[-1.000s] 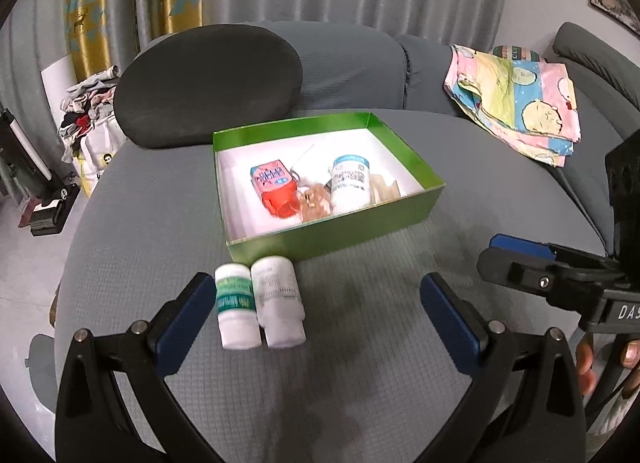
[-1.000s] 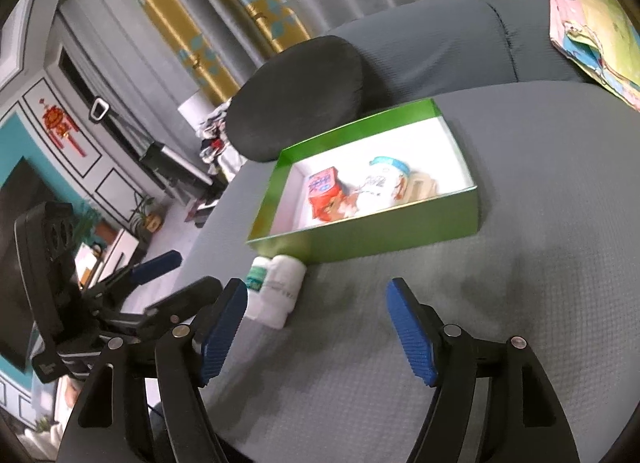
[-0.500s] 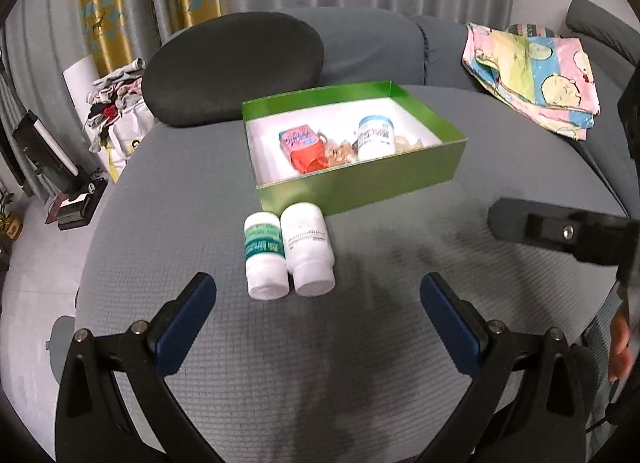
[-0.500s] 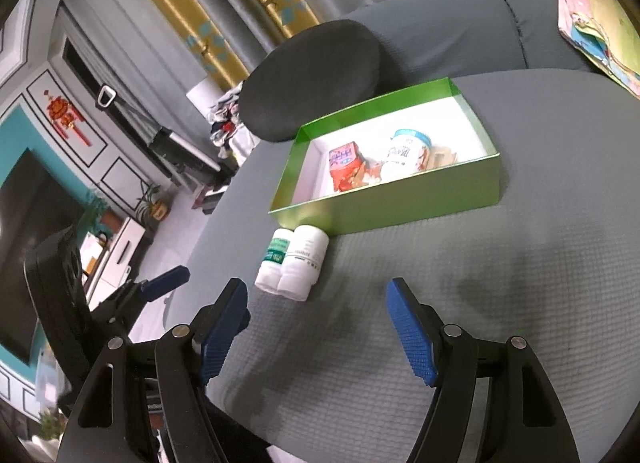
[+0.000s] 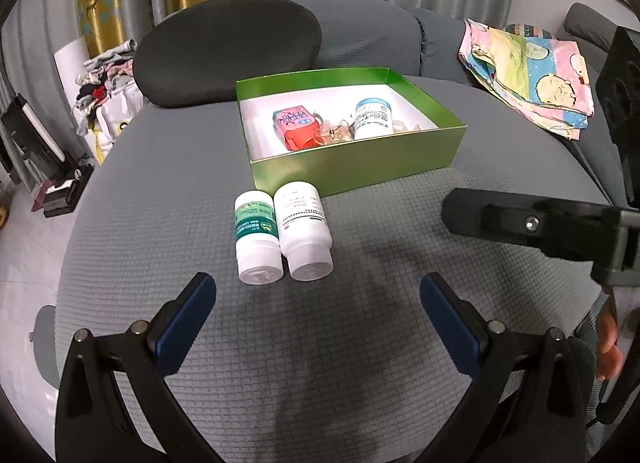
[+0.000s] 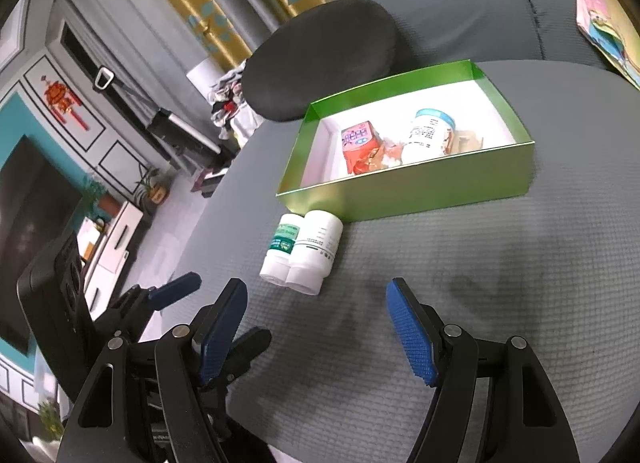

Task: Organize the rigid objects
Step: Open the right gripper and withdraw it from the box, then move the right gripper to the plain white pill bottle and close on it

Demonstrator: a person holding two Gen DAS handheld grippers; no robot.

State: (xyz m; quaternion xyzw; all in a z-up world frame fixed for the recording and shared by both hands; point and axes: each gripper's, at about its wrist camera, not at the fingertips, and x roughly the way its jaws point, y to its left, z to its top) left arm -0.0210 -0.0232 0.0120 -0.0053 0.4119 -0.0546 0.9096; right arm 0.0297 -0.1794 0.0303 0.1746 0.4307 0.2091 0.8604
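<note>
Two bottles lie before the green box, both claws released

The left claw (image 5: 316, 323) has sunk nearer the grey textured desk (image 5: 160, 199), so the green-labelled white bottle (image 5: 256, 237) and plain white plastic bottle (image 5: 305, 235), touching side by side, appear larger; the shiny green cardboard box (image 5: 360, 171) sits behind, the right claw (image 6: 316, 323) empty.

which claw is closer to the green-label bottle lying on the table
Left. The left claw sits just short of the green-label bottle, bottle ahead-left; the right claw hangs farther right, both open.

Two bottles (image 5: 282, 235) side by side on the table (image 5: 360, 343), just before the box (image 5: 360, 171).
</note>
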